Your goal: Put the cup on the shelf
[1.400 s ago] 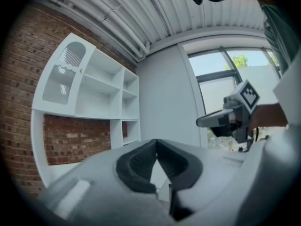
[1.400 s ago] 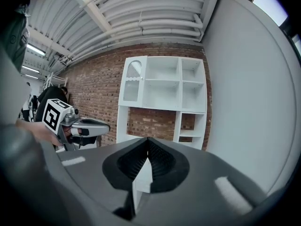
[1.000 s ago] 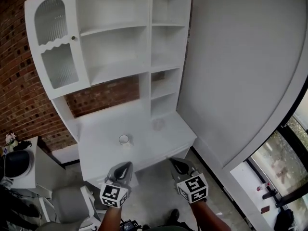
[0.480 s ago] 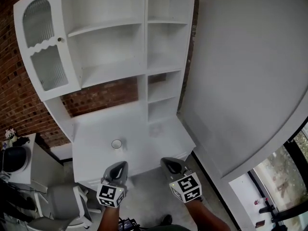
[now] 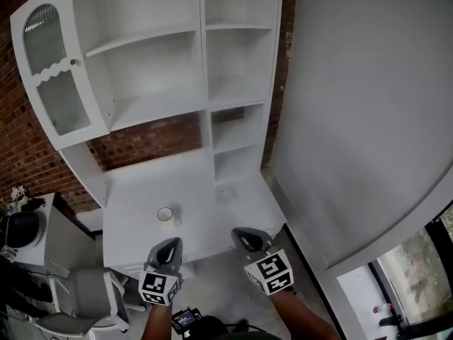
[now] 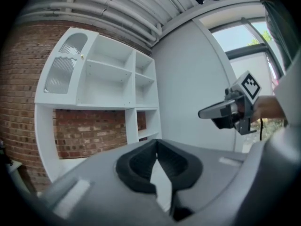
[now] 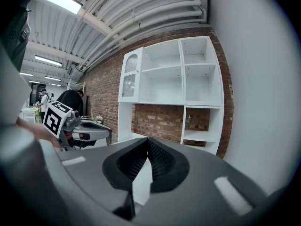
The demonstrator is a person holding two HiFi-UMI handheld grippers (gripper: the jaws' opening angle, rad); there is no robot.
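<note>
A small white cup [image 5: 165, 214] stood upright on the white desk [image 5: 212, 200], beneath the empty shelf [image 5: 237, 94] meant for it. My left claw [image 5: 170, 246] and right claw [image 5: 245, 236] hung short of the desk, both pressed together and empty, seemingly only approaching.

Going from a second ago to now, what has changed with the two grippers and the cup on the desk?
The left gripper and the right gripper have both moved forward toward the white desk, and the left one has drawn nearer the cup. The head view has shifted with the person. Nothing was taken hold of or let go. Unchanged: both pairs of jaws are shut and empty, and the cup stands on the desk, not in the shelf unit.
</note>
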